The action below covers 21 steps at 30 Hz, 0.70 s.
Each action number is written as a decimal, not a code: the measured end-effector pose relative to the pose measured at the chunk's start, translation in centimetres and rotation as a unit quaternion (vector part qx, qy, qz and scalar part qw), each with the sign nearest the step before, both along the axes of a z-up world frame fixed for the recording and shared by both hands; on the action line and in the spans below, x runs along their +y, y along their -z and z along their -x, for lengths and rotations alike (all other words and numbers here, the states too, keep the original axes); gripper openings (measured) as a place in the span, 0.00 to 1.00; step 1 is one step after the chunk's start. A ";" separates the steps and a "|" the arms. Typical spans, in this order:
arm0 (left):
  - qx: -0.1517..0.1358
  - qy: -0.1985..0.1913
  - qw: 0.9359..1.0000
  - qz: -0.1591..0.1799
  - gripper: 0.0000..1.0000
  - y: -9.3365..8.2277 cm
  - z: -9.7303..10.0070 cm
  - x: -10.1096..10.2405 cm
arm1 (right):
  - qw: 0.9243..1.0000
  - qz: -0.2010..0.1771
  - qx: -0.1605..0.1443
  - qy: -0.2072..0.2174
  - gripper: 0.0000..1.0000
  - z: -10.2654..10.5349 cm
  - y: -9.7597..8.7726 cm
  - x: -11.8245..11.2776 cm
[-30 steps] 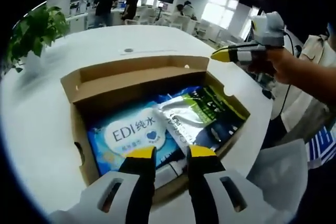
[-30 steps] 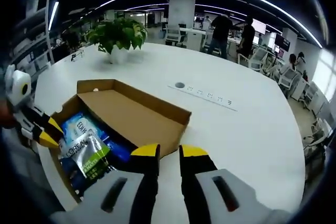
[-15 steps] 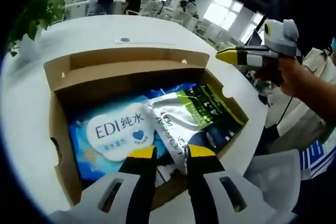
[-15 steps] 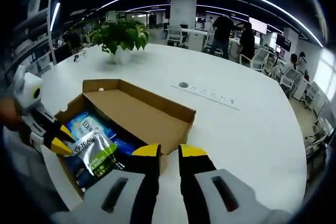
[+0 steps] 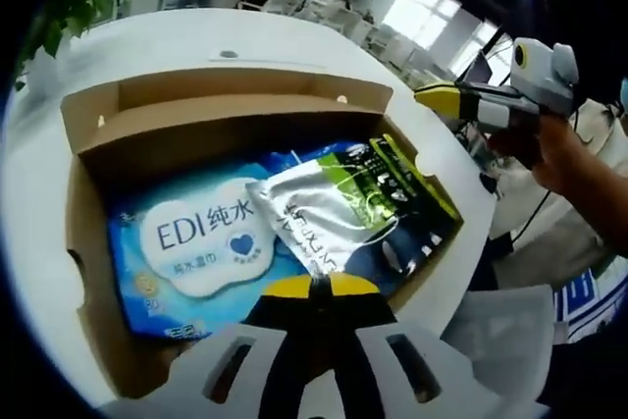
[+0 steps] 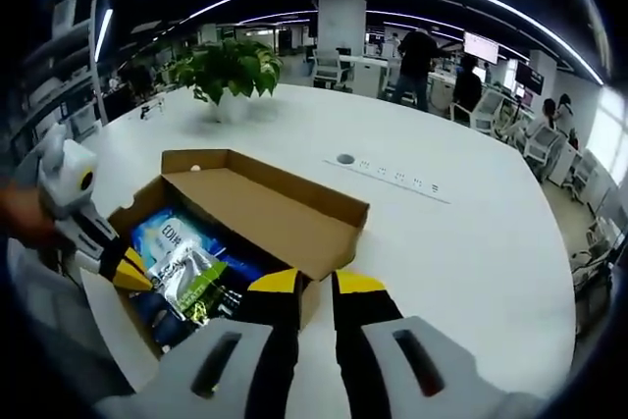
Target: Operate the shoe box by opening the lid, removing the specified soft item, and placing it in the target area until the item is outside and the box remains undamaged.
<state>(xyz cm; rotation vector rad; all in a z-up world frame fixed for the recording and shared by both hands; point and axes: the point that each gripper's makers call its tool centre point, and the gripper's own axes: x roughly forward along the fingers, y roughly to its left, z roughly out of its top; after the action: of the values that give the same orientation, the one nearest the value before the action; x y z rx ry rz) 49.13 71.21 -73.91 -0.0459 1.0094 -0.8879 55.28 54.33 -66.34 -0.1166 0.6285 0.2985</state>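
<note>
Stood open on white surface (image 6: 471,242): shoe box (image 5: 88,242). Inside, beside blue wipes pack (image 5: 196,242), lay silver-green pouch (image 5: 329,218), judged light, limp, slippery; best pinched at corner. Left tongs (image 5: 312,287) clenched on that pouch's near corner; right tongs (image 6: 305,283) released, grasping nothing.

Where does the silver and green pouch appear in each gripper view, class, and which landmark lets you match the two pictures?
Left gripper view: silver and green pouch at centre, lying over the blue pack, its near corner at the left gripper.
Right gripper view: lower left, inside the box.
Shared landmark: the open cardboard shoe box.
</note>
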 end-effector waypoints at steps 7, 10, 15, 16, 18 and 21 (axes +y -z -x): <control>-0.002 -0.004 1.000 -0.004 0.00 0.0 0.0 0.2 | 1.000 -0.003 0.000 -0.003 0.10 0.5 -0.1 0.4; -0.002 -0.010 1.000 -0.007 0.00 0.0 -0.1 0.8 | 1.000 -0.004 0.002 -0.006 0.10 0.8 0.1 0.7; -0.005 -0.014 1.000 -0.012 0.00 0.1 -0.3 1.8 | 1.000 -0.010 0.008 -0.015 0.10 1.3 0.5 1.8; -0.005 -0.016 1.000 -0.013 0.00 0.1 -0.2 2.0 | 1.000 -0.010 0.010 -0.017 0.10 1.4 0.5 2.0; -0.006 -0.019 1.000 -0.015 0.00 0.2 -0.2 2.5 | 1.000 -0.013 0.015 -0.024 0.10 1.7 0.9 2.7; -0.006 -0.026 1.000 -0.014 0.00 0.2 -0.3 3.0 | 0.999 -0.014 0.032 -0.040 0.10 2.4 2.0 4.1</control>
<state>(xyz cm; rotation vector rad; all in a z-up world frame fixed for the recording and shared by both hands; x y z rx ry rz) 49.40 74.17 -74.13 -0.0440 1.0050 -0.8250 52.92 58.43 -68.35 -0.1051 0.6834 0.3900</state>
